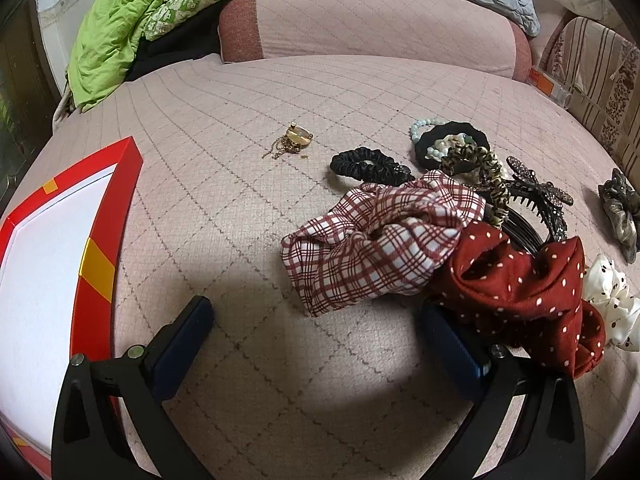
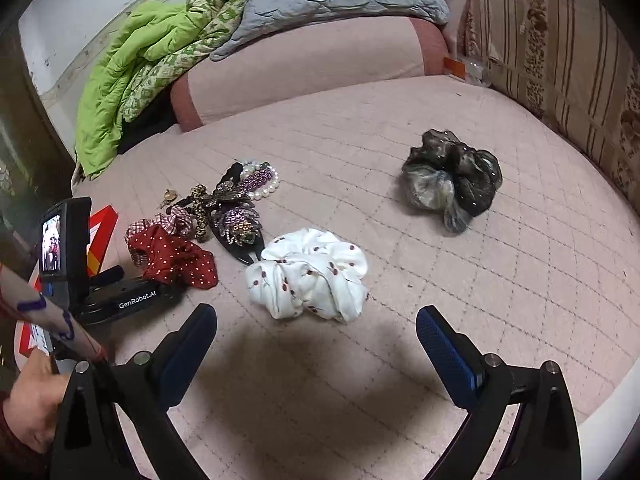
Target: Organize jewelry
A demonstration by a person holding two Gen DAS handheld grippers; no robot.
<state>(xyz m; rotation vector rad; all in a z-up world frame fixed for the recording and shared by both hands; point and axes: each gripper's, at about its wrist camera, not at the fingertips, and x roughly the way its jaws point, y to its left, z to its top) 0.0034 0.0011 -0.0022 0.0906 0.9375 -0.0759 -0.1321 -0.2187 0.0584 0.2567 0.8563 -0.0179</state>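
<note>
Left wrist view: the left gripper (image 1: 316, 320) stands wide apart at bottom centre, holding nothing, over the pink quilted bed cover (image 1: 240, 240). A red-framed box (image 1: 100, 240) occupies the left edge. A gold chain with pendant (image 1: 294, 142) lies alone at upper centre. To the right sits a heap: plaid scrunchie (image 1: 380, 248), red dotted scrunchie (image 1: 528, 292) touching the right finger, black scrunchie (image 1: 366, 162), bead bracelet (image 1: 424, 128), jewelled hair claw (image 1: 536, 188).

Right wrist view: the right gripper (image 2: 316, 320) is wide apart, empty, at bottom centre. The white printed scrunchie (image 2: 308, 272) lies just beyond it; a dark sheer scrunchie (image 2: 452, 176) lies apart at upper right.
</note>
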